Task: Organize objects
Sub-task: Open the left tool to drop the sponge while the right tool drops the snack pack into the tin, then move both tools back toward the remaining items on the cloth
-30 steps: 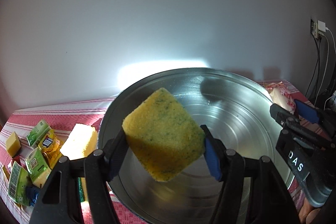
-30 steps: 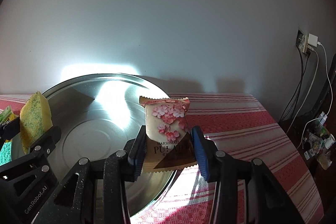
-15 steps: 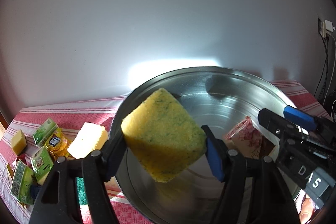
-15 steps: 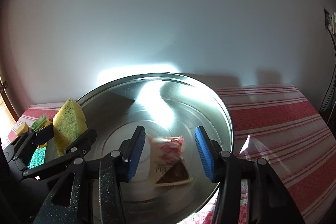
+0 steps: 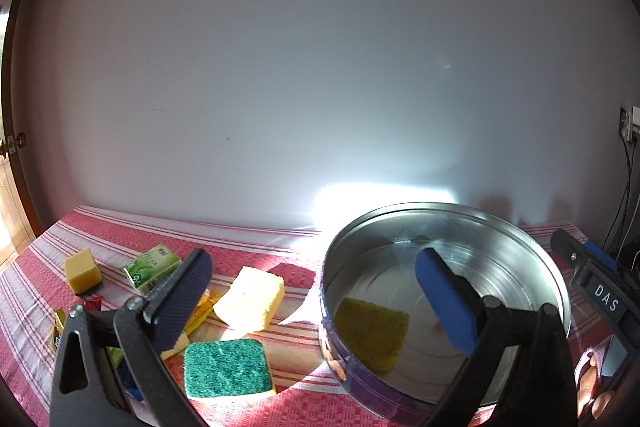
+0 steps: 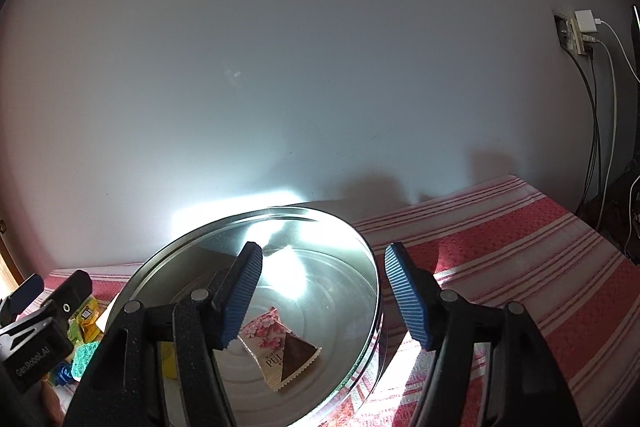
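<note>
A round metal tin [image 5: 532, 259] stands on a red striped cloth; it also shows in the right wrist view [image 6: 360, 247]. A yellow-green sponge [image 5: 370, 331] lies inside it at the left. A pink flowered snack packet [image 6: 282, 345] lies on the tin's floor. My left gripper [image 5: 316, 291] is open and empty, straddling the tin's left rim. My right gripper [image 6: 324, 291] is open and empty above the tin, the packet below its left finger.
Left of the tin lie a green-topped sponge [image 5: 226, 369], a pale yellow sponge [image 5: 250, 297], a small yellow block [image 5: 82, 269], a green carton [image 5: 154, 267] and several small packets. A wall stands behind. Cables hang at a socket [image 6: 578, 35] to the right.
My left gripper opened and the yellow-green sponge dropped into the tin; the gripper drew back left. My right gripper let go of the snack packet, which now lies in the tin, and drew back.
</note>
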Demonstrator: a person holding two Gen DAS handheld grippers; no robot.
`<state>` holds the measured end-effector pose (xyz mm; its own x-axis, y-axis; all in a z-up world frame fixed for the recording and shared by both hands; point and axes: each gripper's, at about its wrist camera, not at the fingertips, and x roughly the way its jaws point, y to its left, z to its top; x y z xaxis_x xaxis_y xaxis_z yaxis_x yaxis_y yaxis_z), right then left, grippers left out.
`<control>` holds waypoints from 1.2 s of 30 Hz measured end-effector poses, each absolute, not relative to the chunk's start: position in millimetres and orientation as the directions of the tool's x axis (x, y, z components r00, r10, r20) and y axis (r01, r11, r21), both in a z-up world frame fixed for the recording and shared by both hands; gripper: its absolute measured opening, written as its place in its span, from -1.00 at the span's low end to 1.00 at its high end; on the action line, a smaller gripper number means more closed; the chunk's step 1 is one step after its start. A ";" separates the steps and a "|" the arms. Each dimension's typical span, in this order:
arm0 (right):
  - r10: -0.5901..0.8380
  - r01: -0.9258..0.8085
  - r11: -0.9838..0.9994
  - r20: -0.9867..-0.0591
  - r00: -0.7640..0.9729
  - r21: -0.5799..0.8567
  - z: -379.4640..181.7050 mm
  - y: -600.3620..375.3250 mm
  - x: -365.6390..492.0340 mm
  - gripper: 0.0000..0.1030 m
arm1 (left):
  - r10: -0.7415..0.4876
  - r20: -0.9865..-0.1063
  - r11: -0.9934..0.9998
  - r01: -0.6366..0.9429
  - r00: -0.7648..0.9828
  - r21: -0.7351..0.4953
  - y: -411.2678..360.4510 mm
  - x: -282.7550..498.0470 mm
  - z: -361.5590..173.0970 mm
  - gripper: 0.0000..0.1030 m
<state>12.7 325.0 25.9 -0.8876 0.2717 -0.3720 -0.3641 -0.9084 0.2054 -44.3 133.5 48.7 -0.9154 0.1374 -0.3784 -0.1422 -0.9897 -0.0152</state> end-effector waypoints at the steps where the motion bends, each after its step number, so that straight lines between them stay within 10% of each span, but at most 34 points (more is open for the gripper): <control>1: 0.286 -0.376 -0.905 -0.366 -0.885 0.201 26.8 322.7 15.2 0.29 | 0.127 -0.364 -0.991 -0.130 -0.923 -0.016 126.9 -40.6 50.6 0.99; 36: 0.308 -0.345 -0.930 -0.244 -0.920 0.128 20.7 228.1 54.6 0.29 | -0.007 -0.337 -0.989 -0.043 -0.941 0.141 51.3 -1.3 17.1 0.99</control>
